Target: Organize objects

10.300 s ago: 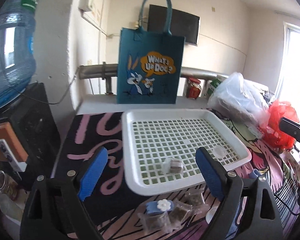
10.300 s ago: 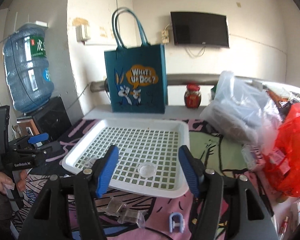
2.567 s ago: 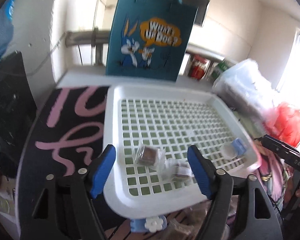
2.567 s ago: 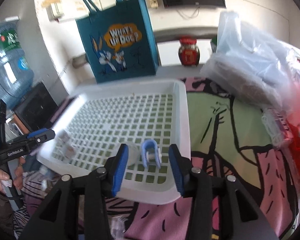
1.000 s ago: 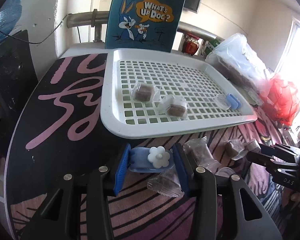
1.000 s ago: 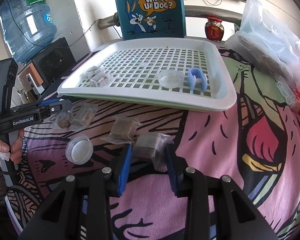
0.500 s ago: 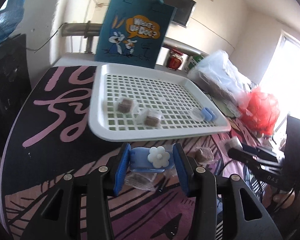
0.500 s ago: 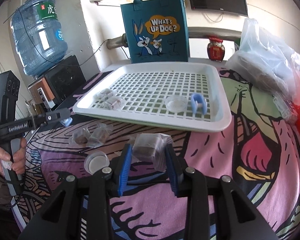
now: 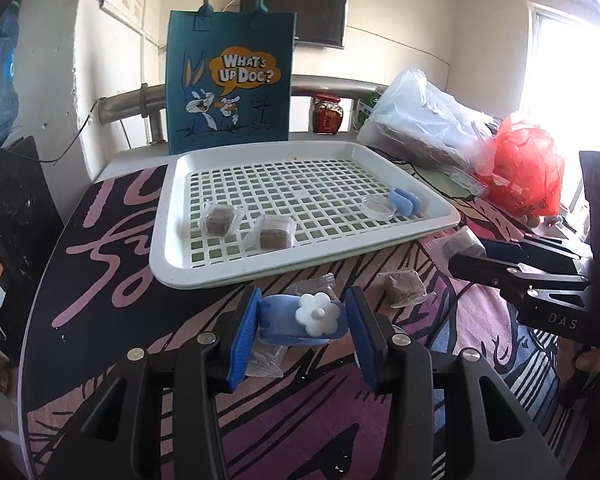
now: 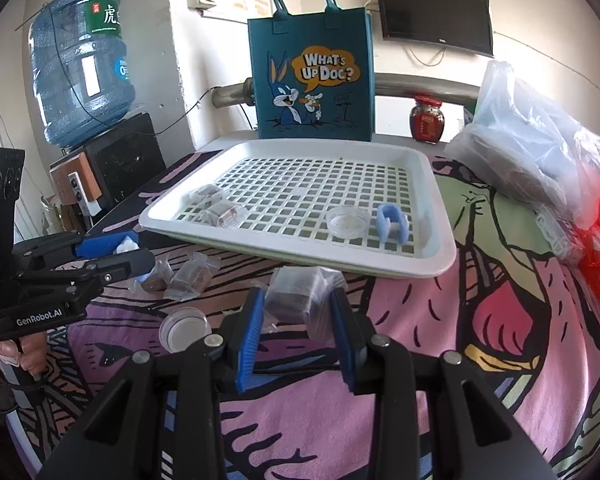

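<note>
Left gripper [image 9: 302, 320], low centre of its frame: jaws clamped on a blue clip [image 9: 300, 318] with a white flower, held just in front of the tray's near edge.

Right gripper [image 10: 296, 312], low centre of its own view: jaws clamped on a wrapped brown cube [image 10: 300, 298], also short of the tray.

White grid tray [image 9: 172, 272] fills mid-frame. In it: two wrapped cubes [image 9: 220, 220] at lower left, a clear round lid [image 9: 379, 207] and a second blue clip [image 9: 405, 201] touching at right.

Loose on the cloth: cube [image 9: 405, 285] right of the left gripper; two cubes [image 10: 190, 274] and a round lid [image 10: 184, 330] at lower left of the right view.
</note>
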Motion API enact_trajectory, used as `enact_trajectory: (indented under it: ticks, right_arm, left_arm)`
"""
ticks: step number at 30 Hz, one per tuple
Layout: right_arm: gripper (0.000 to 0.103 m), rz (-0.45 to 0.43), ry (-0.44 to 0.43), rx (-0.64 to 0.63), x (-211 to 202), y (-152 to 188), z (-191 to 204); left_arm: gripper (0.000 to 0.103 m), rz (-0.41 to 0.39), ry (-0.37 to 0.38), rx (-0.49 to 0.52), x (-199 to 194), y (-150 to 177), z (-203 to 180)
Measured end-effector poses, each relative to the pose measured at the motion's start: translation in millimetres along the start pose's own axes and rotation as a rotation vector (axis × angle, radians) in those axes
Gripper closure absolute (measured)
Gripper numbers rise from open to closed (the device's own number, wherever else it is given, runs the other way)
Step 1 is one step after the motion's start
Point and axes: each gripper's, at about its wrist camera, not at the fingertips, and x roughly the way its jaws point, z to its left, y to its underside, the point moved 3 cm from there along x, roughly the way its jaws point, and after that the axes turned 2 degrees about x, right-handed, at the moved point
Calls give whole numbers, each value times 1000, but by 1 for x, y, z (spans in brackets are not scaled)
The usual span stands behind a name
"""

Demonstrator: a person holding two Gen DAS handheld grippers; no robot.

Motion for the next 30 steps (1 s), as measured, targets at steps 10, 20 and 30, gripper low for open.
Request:
enact_trajectory:
  ticks: [10,20,30]
  right_arm:
    - [70,-34,-21,22,-7,0,-5]
    - [70,-74,-30,28,-14,0,-6]
    - [70,-77,-45,47,-15,0,-10]
  left_arm:
    - [60,-3,-5,25,-1,0,-5]
    - [60,-46,-4,17,-8,-1,-4]
    - [60,-46,-5,5,-8,-1,-1]
